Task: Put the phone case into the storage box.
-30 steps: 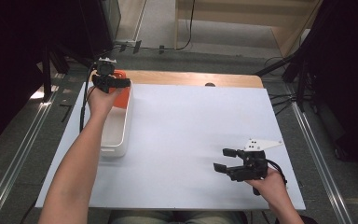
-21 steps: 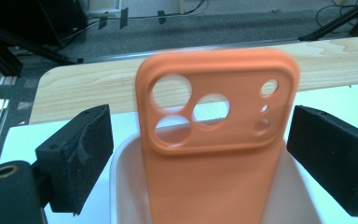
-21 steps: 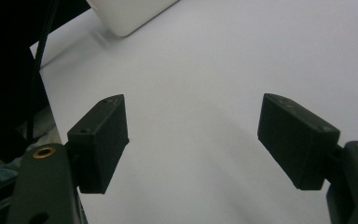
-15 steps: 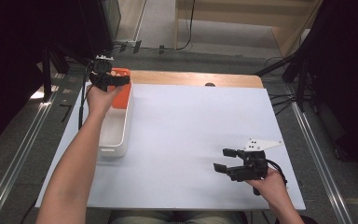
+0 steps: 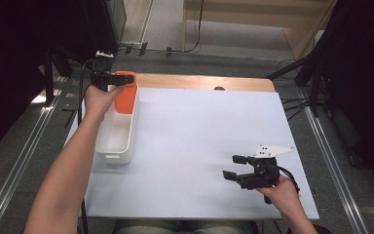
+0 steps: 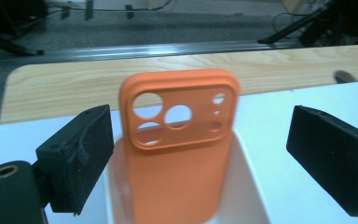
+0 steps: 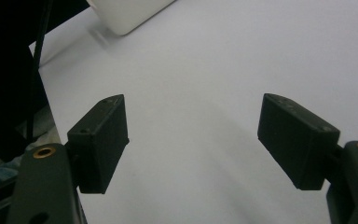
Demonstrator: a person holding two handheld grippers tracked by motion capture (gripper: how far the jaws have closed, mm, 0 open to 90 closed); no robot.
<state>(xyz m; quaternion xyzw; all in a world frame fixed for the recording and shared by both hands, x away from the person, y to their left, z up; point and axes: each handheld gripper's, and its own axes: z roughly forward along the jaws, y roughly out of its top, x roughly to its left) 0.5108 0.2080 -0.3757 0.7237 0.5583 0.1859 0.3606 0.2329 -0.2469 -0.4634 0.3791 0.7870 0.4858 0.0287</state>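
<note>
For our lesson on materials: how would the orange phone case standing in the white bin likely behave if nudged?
The orange phone case looks thin and hollow, so probably light and somewhat bendy. It stands on end, leaning against the end wall of the white bin, so a nudge would likely tip it flat.

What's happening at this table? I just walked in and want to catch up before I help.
A person works with a hand-held gripper in each hand. The left gripper hangs over the far end of a white bin at the left of the table; its jaws have just been opening. An orange phone case stands leaning in that bin between the open jaws, which do not touch it. The right gripper is open and holds nothing, low over the white tabletop near the person.
</note>
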